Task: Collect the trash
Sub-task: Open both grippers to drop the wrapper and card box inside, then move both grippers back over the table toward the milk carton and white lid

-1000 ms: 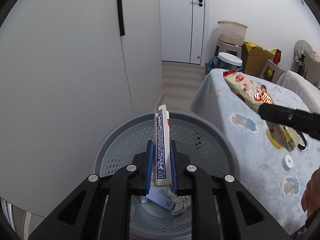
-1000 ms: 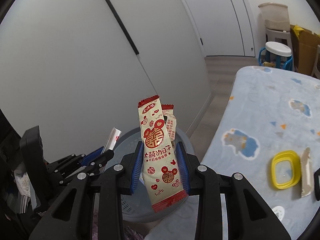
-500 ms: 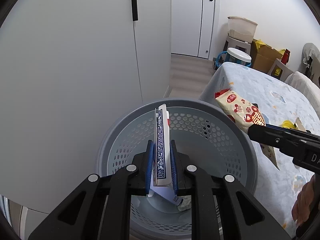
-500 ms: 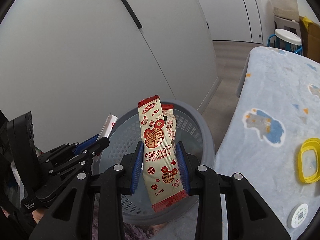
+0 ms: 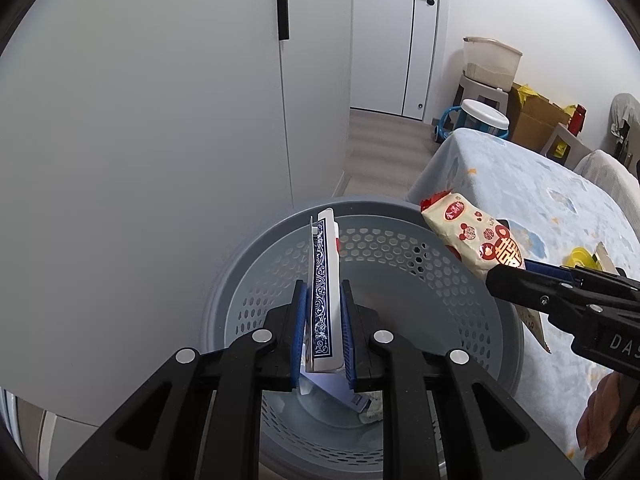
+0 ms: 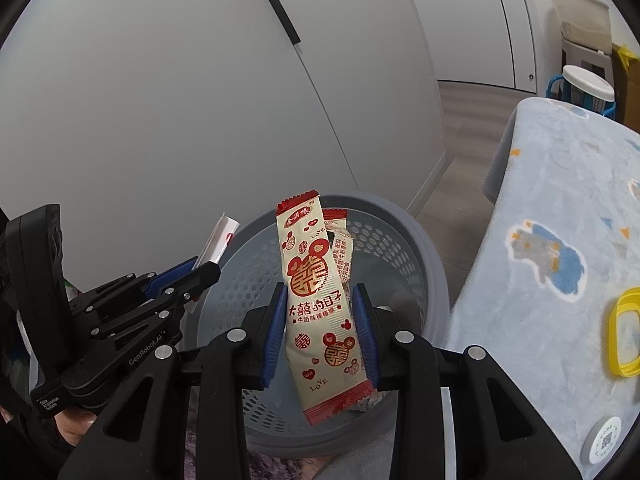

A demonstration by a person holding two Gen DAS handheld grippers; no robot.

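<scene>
Jaws: left gripper [image 5: 323,334] pinches a blue-patterned card box [image 5: 324,296]; right gripper [image 6: 320,330] pinches a snack wrapper [image 6: 318,304]. Both above the grey basket [image 5: 400,280], unreleased. Basket already holds scraps; a yellow lid [image 6: 624,332] remains right of the right jaws.

"LOVE" and "大囍的日子" on the red-and-cream snack wrapper [image 6: 320,304], "GenRobot.AI" on the left gripper [image 6: 200,276] body, "DAS" on the right gripper [image 5: 504,276] body.

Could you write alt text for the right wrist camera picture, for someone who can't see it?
Right tongs grip a red-and-cream snack wrapper above a grey perforated basket; left tongs hold a white packet over its left rim.
</scene>
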